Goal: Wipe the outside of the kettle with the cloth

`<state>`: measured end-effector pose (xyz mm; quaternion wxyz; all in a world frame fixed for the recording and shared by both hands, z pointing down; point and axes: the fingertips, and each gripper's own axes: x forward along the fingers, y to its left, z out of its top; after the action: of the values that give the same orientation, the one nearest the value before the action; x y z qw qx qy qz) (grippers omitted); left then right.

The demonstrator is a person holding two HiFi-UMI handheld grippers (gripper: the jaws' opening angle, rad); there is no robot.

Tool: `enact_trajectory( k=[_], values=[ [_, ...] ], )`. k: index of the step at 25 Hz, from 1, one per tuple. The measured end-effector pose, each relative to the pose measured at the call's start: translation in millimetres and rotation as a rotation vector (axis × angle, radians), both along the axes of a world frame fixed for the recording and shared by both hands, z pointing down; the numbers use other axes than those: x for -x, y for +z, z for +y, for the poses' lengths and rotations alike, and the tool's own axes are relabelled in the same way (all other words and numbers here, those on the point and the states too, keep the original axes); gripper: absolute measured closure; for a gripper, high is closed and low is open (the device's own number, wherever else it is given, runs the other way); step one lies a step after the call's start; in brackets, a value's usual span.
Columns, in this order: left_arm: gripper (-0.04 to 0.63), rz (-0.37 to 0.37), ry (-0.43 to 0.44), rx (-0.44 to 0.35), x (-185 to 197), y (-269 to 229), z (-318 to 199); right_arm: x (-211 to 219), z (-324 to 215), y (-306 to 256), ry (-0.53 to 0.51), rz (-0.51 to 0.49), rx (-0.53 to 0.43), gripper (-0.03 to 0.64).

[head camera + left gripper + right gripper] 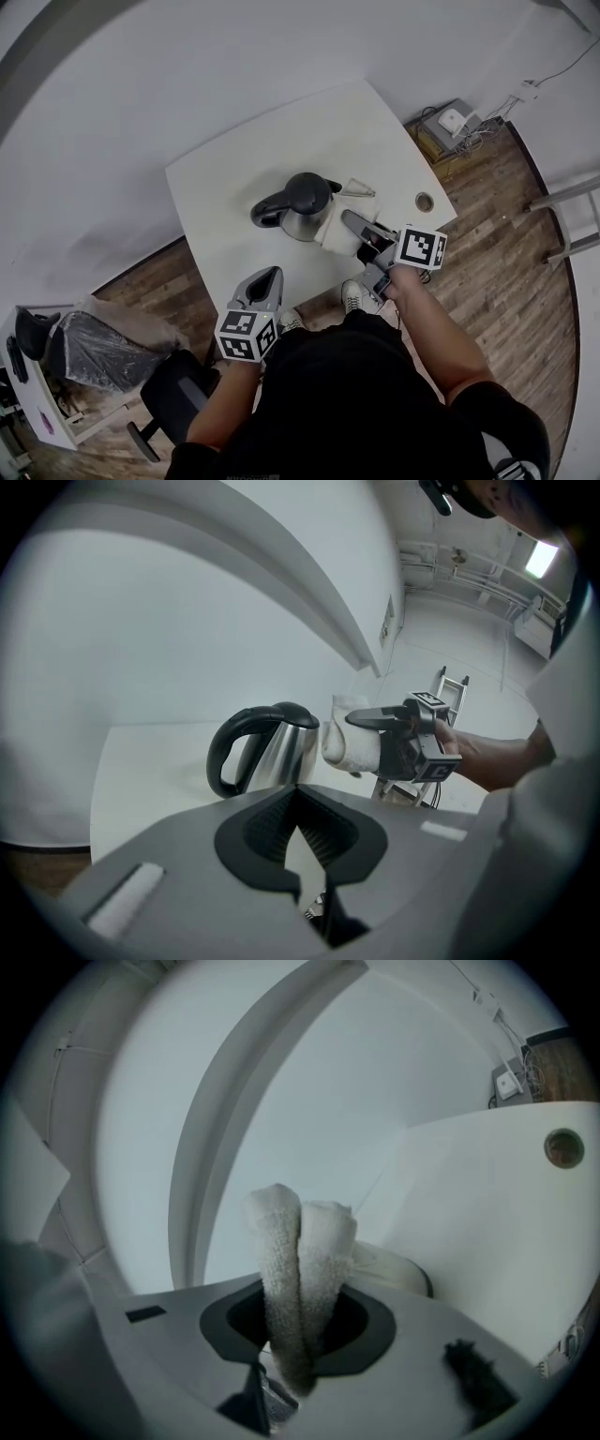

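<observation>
Right claw [298, 1335] gripping folded cloth [300, 1241] beside kettle [302, 204], left claw [302, 841] closed

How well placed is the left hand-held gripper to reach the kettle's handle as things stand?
Probably yes: the kettle's handle faces the left hand-held gripper, whose jaws are shut, with nothing standing between them. The right hand-held gripper holds the cloth at the kettle's far side.

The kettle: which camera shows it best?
The left gripper view: the kettle stands side-on, handle, lid and steel body clear. The head view shows it small, from above. In the right gripper view the clamped cloth largely blocks it.
</observation>
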<state>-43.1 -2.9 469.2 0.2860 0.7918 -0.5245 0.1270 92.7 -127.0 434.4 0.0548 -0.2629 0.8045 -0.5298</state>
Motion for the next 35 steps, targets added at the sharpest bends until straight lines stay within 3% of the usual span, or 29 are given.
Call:
enact_trajectory(
  k=[9,20,29,35],
  values=[
    [0.588,-0.035,-0.069,-0.010,-12,-9,-5,-12,-15,10,-0.060,-0.037,0.022,0.518],
    [0.589,-0.067,-0.177,0.004,-50,-10,-16,-28,-30,73,-0.197,0.010,0.113,0.518],
    [0.589,-0.121,-0.393,0.011,-30,-12,-13,-28,-41,122,-0.322,0.027,0.210,0.518],
    [0.588,-0.153,-0.381,0.062,-47,0,-9,-41,-48,148,-0.347,0.068,0.266,0.518]
  ],
)
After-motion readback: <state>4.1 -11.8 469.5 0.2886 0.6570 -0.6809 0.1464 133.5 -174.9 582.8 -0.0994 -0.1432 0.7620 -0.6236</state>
